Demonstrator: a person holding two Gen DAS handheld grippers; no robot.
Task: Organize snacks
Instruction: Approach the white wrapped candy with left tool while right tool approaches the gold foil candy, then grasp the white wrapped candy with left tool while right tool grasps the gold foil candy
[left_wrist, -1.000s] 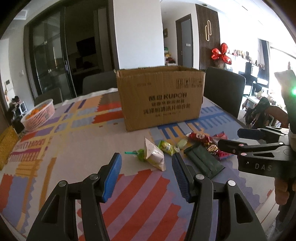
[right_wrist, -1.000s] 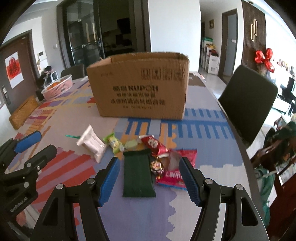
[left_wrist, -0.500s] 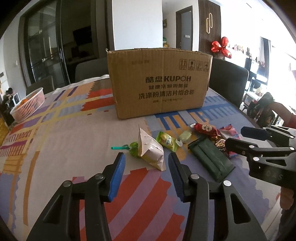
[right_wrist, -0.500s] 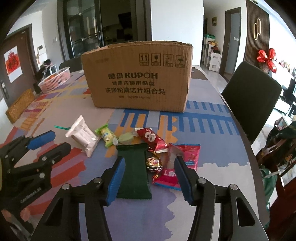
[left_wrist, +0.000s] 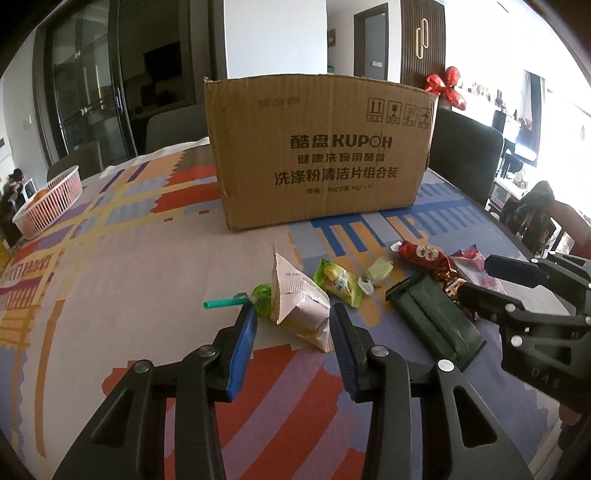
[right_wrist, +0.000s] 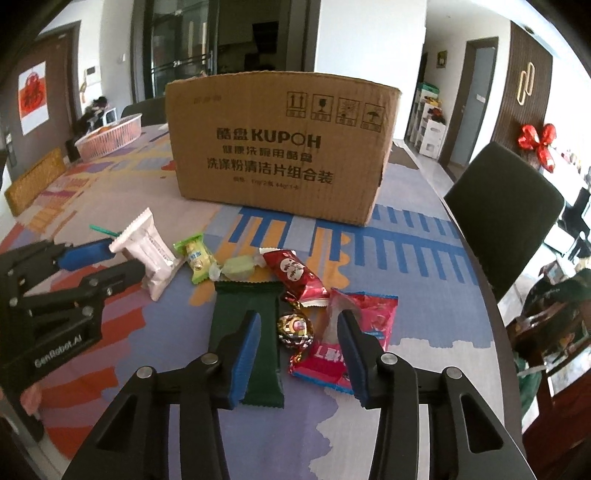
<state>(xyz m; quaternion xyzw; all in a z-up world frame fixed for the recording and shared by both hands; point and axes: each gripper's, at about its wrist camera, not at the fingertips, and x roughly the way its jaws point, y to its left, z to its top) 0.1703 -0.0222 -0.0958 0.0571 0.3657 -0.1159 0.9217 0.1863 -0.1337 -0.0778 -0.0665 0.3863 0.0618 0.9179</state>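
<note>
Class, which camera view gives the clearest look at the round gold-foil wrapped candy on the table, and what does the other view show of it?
The right wrist view: the round gold-foil wrapped candy lies whole and near, between the right tool's blue fingers. In the left wrist view only a gold sliver shows, beyond the dark green packet, partly hidden by the right tool.

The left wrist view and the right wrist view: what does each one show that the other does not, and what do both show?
Only the left wrist view shows the green lollipop clearly, beside the white packet. Only the right wrist view shows the gold foil candy whole, and the red paper on a door. Both show the box, the dark green bar, the red packet, the basket and the patterned table.
</note>
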